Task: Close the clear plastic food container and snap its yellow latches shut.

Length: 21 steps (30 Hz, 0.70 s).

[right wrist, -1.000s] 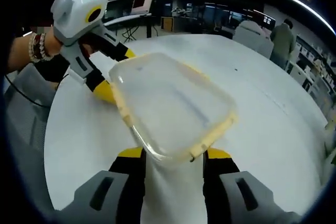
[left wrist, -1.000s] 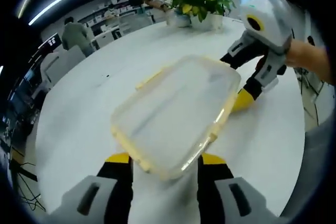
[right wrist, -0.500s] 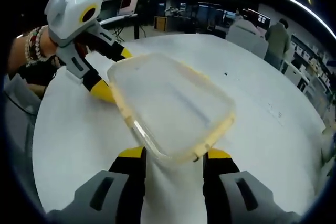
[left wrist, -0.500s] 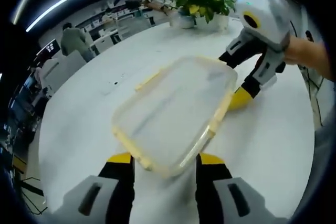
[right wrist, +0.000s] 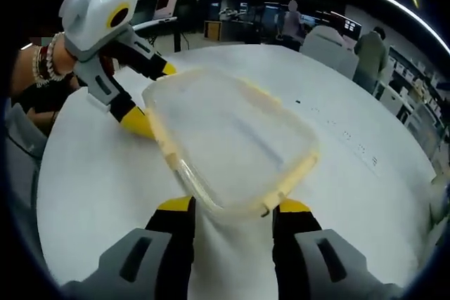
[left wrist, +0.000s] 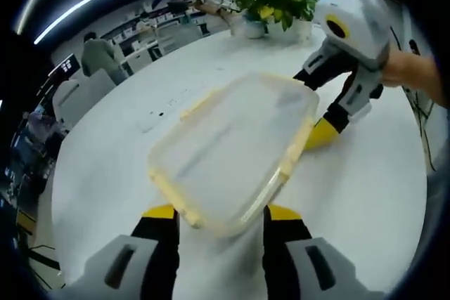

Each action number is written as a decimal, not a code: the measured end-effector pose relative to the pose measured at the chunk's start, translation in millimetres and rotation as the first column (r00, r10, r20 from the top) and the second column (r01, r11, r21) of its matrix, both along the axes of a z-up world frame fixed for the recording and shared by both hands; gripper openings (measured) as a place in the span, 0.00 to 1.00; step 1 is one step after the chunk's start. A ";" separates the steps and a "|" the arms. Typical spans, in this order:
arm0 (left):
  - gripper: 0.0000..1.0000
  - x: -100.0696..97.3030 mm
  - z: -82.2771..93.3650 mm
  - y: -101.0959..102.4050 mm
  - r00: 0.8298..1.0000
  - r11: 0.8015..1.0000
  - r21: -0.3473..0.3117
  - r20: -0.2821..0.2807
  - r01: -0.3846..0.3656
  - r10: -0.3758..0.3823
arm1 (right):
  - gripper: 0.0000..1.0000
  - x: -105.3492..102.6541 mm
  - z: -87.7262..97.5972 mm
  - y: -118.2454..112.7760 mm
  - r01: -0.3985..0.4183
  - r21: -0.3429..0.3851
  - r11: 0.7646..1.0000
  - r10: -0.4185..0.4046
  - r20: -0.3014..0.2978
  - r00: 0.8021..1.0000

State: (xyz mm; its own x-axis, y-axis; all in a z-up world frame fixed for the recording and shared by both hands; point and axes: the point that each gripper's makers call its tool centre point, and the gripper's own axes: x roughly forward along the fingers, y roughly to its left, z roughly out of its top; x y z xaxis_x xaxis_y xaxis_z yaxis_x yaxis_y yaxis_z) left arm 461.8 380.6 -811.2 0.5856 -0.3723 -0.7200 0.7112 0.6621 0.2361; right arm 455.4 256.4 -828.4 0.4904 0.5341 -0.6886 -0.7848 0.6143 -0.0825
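The clear plastic container has its lid on and lies lengthwise between my two grippers over the white table. My left gripper grips its near end, one jaw pressed against each side. My right gripper clamps the opposite end in the same way. In the left gripper view the right gripper straddles the far end, and in the right gripper view the left gripper does likewise. A yellow latch sticks out from one long side. Yellow latch strips run along the rim.
Potted green plants stand at the far edge of the table. Small dark marks dot the tabletop. People sit and stand at desks beyond the table. A wrist with bracelets holds the left gripper.
The container stays fixed between both grippers while the table marks and the plants slide past behind it. So the grippers and the container have shifted together over the table.
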 end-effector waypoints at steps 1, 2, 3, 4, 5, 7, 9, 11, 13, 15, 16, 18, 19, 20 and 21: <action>0.38 -2.0 -1.4 0.9 1.000 1.000 0.012 -0.006 0.008 -0.008 | 0.40 -1.3 -1.3 -1.9 -0.016 -0.026 1.000 0.016 0.002 1.000; 0.36 -3.7 -2.0 1.6 1.000 1.000 0.017 -0.007 0.013 -0.013 | 0.38 -2.5 -1.8 -3.1 -0.023 -0.042 0.999 0.023 0.001 1.000; 0.35 -5.1 -1.3 1.8 1.000 1.000 0.019 -0.003 0.022 -0.022 | 0.37 -3.6 -0.7 -3.1 -0.026 -0.038 0.999 0.025 -0.001 1.000; 0.36 -6.7 -0.3 2.0 1.000 1.000 0.016 -0.003 0.026 -0.026 | 0.38 -4.1 0.2 -3.3 -0.026 -0.036 0.999 0.026 -0.001 1.000; 0.39 -9.7 2.5 0.0 1.000 1.000 -0.010 -0.012 0.029 -0.029 | 0.40 -5.7 3.5 -2.6 -0.027 -0.014 1.000 0.027 0.000 1.000; 0.46 -13.9 8.4 -6.2 1.000 0.996 -0.087 -0.027 0.013 -0.015 | 0.44 -9.8 6.1 -2.6 -0.021 0.009 1.000 0.021 -0.010 1.000; 0.54 -15.7 13.2 -4.0 1.000 0.996 -0.085 -0.017 0.011 -0.012 | 0.48 -13.2 6.8 -3.8 -0.019 0.002 1.000 0.019 -0.013 1.000; 0.65 -18.4 20.4 -3.2 1.000 0.995 -0.095 0.007 0.010 -0.010 | 0.58 -16.3 10.4 -5.9 -0.009 0.006 1.000 0.009 -0.002 1.000; 0.74 -24.1 27.1 -6.5 1.000 0.991 -0.134 0.013 0.019 -0.018 | 0.64 -23.1 13.2 -4.5 0.003 0.045 0.999 -0.002 -0.027 1.000; 0.71 -27.6 38.9 -8.0 0.999 0.983 -0.183 0.050 0.016 -0.007 | 0.65 -33.7 11.8 -3.7 0.011 0.063 0.998 -0.006 -0.076 0.997; 0.71 -30.4 45.2 -8.1 0.998 0.976 -0.219 0.058 -0.003 0.017 | 0.67 -35.9 12.3 -5.7 0.014 0.053 0.998 -0.010 -0.069 0.998; 0.83 -40.0 54.3 -11.5 0.998 0.957 -0.291 0.046 -0.016 0.030 | 0.80 -37.4 19.8 -8.3 0.041 0.063 0.997 -0.040 -0.019 0.999; 0.89 -43.0 58.5 -13.2 0.998 0.948 -0.317 0.050 -0.012 0.029 | 0.88 -39.6 23.9 -6.2 0.045 0.090 0.995 -0.044 -0.012 0.999; 0.95 -48.0 64.3 -13.2 0.998 0.938 -0.347 0.054 -0.009 0.030 | 0.97 -44.9 29.0 -3.4 0.058 0.127 0.990 -0.055 -0.023 0.998; 0.96 -52.1 67.1 -12.8 0.998 0.930 -0.367 0.044 -0.015 0.033 | 0.99 -47.7 32.1 -2.5 0.068 0.148 0.987 -0.064 -0.028 0.998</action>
State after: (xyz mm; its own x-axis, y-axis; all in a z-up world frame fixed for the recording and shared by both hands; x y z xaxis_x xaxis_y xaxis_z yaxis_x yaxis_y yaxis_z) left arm 409.6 367.8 -744.1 0.6287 -0.5903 -0.5062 0.6877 0.7260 0.0074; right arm 407.7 253.9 -796.3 0.5127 0.5985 -0.6156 -0.7428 0.6688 0.0316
